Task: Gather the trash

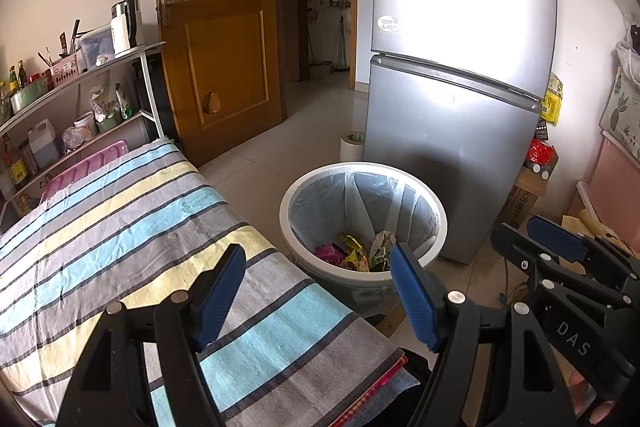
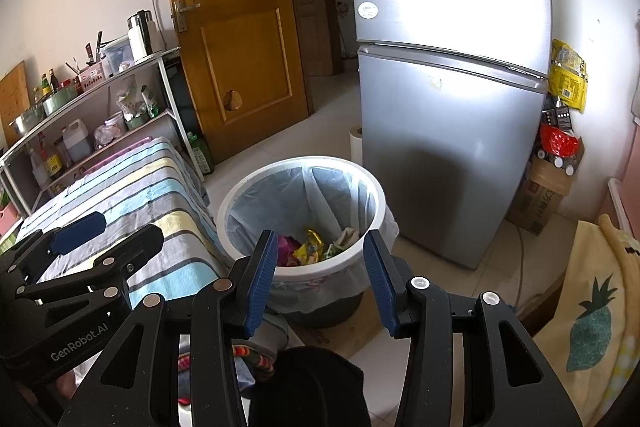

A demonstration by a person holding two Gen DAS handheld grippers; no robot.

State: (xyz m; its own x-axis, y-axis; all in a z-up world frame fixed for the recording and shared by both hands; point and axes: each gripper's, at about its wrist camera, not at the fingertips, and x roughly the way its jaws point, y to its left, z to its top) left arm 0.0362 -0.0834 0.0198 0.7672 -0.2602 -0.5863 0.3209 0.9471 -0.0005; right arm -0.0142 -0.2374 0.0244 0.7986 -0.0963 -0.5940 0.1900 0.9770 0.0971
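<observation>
A round white trash bin [image 1: 404, 169] [image 2: 244, 187] lined with a clear bag stands on the floor between the table and the fridge. Inside lie crumpled wrappers [image 1: 354, 253] [image 2: 310, 245] in pink, yellow and green. My left gripper [image 1: 318, 293] hovers over the table's near right corner, open, with nothing between its blue pads. My right gripper [image 2: 320, 281] hangs in front of the bin's near rim, also open and empty. Each gripper shows at the edge of the other's view.
A table under a striped cloth [image 1: 120, 227] [image 2: 132, 183] fills the left. A silver fridge [image 1: 460, 107] [image 2: 452, 107] stands behind the bin, a wooden door [image 1: 216, 27] to its left. A shelf rack [image 1: 80, 99] holds bottles and jars. Cardboard boxes [image 2: 540, 199] sit right of the fridge.
</observation>
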